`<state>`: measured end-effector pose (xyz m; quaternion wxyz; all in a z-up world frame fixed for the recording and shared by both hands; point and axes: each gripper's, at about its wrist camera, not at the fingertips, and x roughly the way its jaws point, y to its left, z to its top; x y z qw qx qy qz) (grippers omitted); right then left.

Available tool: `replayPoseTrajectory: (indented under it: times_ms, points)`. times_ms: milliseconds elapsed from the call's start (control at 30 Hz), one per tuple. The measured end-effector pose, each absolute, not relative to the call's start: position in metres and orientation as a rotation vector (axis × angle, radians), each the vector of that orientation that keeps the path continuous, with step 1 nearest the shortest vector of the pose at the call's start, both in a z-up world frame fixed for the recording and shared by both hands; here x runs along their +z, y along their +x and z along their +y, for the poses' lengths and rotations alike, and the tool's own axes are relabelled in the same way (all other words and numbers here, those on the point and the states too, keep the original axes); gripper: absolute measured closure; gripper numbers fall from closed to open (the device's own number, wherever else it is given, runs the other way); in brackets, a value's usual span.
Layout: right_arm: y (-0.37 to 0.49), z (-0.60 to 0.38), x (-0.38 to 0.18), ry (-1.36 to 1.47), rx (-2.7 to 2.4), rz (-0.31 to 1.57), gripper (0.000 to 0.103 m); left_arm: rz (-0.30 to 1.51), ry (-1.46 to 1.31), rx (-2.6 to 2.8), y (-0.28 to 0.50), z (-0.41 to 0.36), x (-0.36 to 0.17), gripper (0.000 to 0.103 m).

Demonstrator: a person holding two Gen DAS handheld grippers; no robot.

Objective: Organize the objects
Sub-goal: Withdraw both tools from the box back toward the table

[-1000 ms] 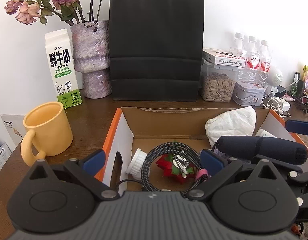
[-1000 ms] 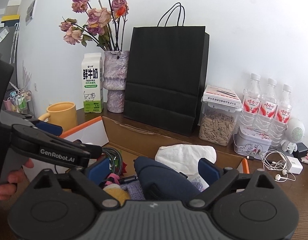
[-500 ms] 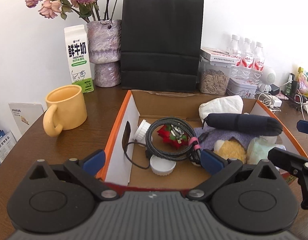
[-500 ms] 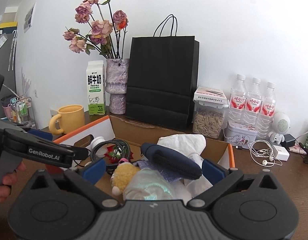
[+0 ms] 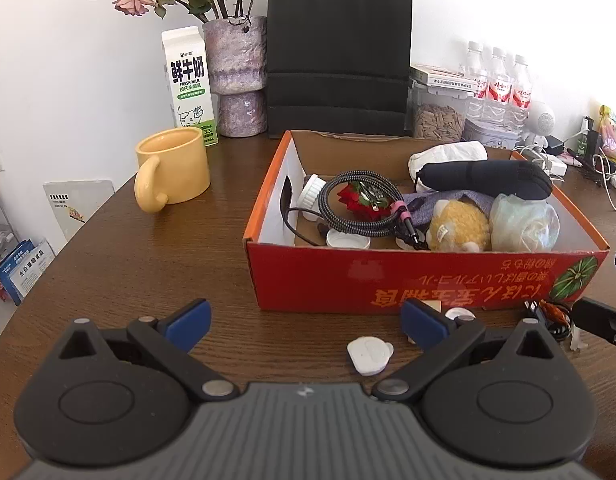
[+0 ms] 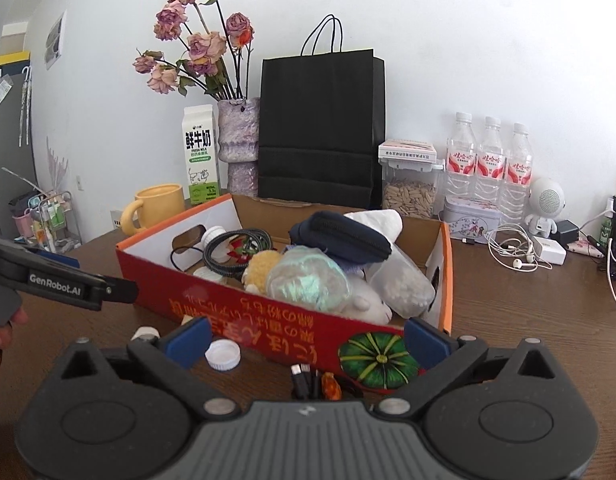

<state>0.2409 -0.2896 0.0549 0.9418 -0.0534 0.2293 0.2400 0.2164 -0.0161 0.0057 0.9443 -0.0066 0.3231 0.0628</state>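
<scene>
While both tongs gape empty before the red box (image 5: 424, 280), left tongs (image 5: 304, 326) over the white cap (image 5: 369, 354), right tongs (image 6: 306, 340) over the cable plugs (image 6: 306, 380), a hasty grab could skid either off the desk (image 5: 148, 280).

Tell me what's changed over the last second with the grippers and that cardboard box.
Both grippers pulled back from over the cardboard box toward its near side; left gripper and right gripper now hover open and empty above the table. Nothing was picked up. Box contents, the yellow mug and the black bag stayed put.
</scene>
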Motion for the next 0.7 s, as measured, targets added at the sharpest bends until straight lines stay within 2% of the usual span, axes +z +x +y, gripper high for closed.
replayPoseTrajectory:
  times_ms: [400,500,600,700]
  points:
    - [0.238,-0.316,0.028,-0.144,0.419,0.541,0.000,0.738,0.008,0.150,0.207,-0.022,-0.019,0.000]
    - [0.240,-0.317,0.027,-0.133,0.417,0.537,0.004,0.742,0.011,0.153,0.210,-0.023,-0.021,0.000]
    - [0.242,-0.313,0.027,-0.135,0.428,0.539,0.017,0.745,0.013,0.151,0.213,-0.026,-0.025,0.000]
    - [0.246,-0.309,0.027,-0.132,0.460,0.541,0.041,0.749,0.014,0.149,0.217,-0.028,-0.028,0.000]
